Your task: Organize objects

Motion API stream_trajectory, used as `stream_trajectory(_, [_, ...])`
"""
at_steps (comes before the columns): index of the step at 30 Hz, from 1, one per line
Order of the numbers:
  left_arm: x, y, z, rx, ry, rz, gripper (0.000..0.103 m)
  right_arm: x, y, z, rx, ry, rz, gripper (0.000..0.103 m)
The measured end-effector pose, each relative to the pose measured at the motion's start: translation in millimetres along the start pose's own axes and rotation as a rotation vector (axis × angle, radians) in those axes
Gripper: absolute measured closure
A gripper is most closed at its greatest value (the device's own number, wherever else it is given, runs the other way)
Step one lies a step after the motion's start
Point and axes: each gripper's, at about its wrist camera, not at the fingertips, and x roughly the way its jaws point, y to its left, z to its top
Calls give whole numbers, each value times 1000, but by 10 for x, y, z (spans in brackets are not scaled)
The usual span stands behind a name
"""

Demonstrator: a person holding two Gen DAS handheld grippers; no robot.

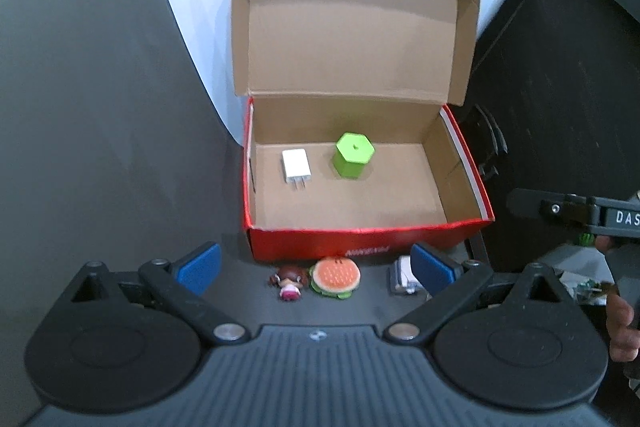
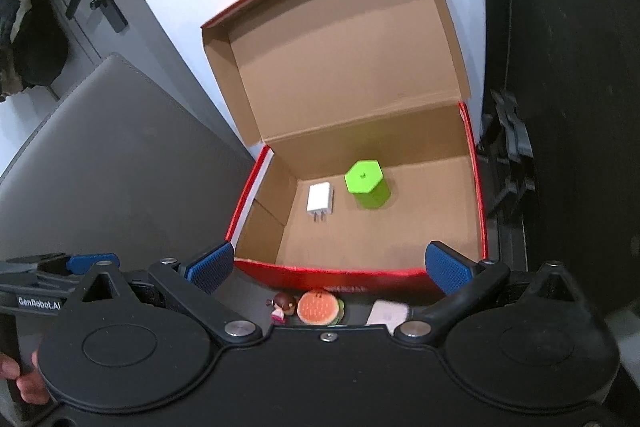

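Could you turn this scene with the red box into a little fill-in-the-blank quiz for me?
1. Inside the red box, the white charger lies beside a hexagonal block coloured ____.
2. The box's lid is ____.
3. Outside the box, the doll stands next to a toy ____.
4. Both the left claw and right claw hold ____.

Missing words: green; open; hamburger; nothing

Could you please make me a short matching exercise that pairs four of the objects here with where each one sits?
Column one:
1. white charger
2. green hexagonal block
3. burger toy
4. doll figure

Column two:
a. on the table before the red box, right of the doll
b. inside the box, left part of the floor
c. on the table, leftmost of the items before the box
d. inside the box, right of the charger

Pairs: 1-b, 2-d, 3-a, 4-c
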Motion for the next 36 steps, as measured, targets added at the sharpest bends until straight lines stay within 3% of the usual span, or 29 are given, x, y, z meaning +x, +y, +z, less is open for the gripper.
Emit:
stream_trajectory(18, [88,-98,-144,21,67,-33,3,24,-48,-413,99,41,-60,0])
stream_trajectory(25, [139,-92,-140,18,78,-20,3,-9,-100,-528,170,10,-59,0])
stream_trajectory(36, [285,-70,-81,-19,57,16,3,109,-258,-757,312,-2,-134,0])
